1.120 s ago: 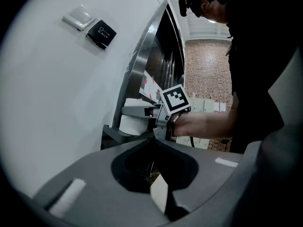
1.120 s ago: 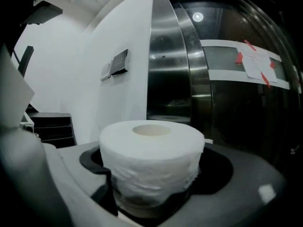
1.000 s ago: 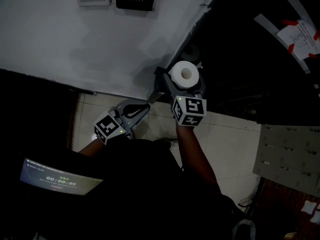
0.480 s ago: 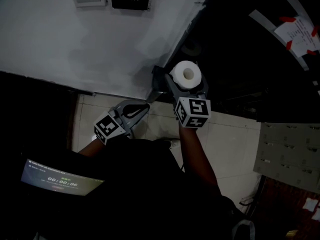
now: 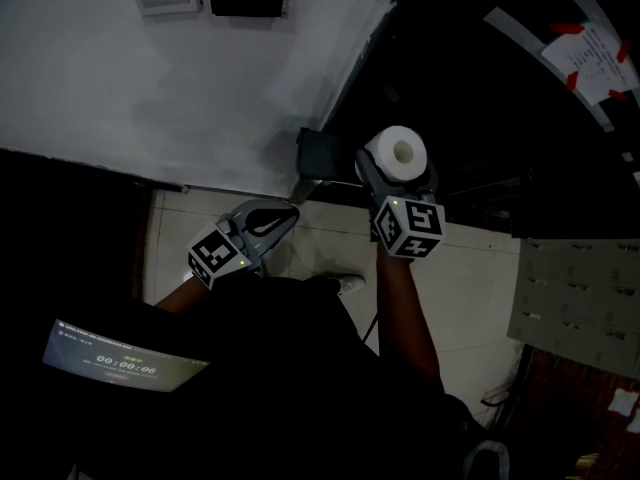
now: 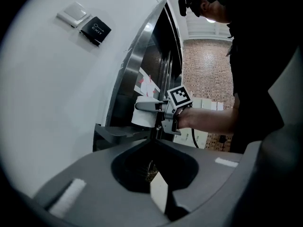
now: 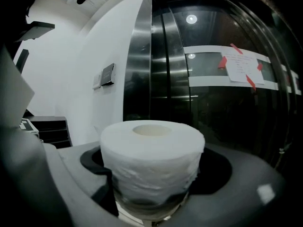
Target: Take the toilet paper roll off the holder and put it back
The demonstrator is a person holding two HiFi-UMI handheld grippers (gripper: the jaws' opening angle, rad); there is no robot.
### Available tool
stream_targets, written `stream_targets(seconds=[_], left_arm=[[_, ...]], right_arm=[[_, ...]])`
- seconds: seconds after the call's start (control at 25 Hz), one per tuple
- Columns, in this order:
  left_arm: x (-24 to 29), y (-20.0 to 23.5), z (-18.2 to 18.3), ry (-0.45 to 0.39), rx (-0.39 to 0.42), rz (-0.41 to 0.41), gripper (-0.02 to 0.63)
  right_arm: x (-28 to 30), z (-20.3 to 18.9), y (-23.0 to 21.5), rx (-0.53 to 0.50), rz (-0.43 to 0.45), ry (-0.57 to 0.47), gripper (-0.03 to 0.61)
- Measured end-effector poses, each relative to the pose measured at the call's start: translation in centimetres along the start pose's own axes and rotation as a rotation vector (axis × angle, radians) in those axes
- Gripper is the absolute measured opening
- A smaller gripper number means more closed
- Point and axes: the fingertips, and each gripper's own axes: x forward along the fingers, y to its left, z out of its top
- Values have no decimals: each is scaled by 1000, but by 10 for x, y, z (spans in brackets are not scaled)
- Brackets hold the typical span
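While my right gripper (image 5: 397, 171) is clamped on the toilet paper roll (image 7: 151, 160), I hold it upright in the air, clear of the holder (image 5: 322, 154) on the wall | my left gripper (image 5: 288, 210): jaws together, empty | risk: soft paper may squash or slip; the core may miss the holder's arm.

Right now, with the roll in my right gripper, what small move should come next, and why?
Probably carry the toilet paper roll back left toward the holder: the right gripper grips it upright, clear of the holder and to its right.
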Motion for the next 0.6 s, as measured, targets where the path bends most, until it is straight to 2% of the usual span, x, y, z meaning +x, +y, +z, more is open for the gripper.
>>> stream_targets(seconds=[0.32,0.6], left_arm=[[1,-3,-1,8,-1,-5,3],[1,-5,-3,15,1,-6,3]], right_arm=[[-13,-19,-56,27,-64,15,471],[-18,-30,-79,37,-97,25,471]])
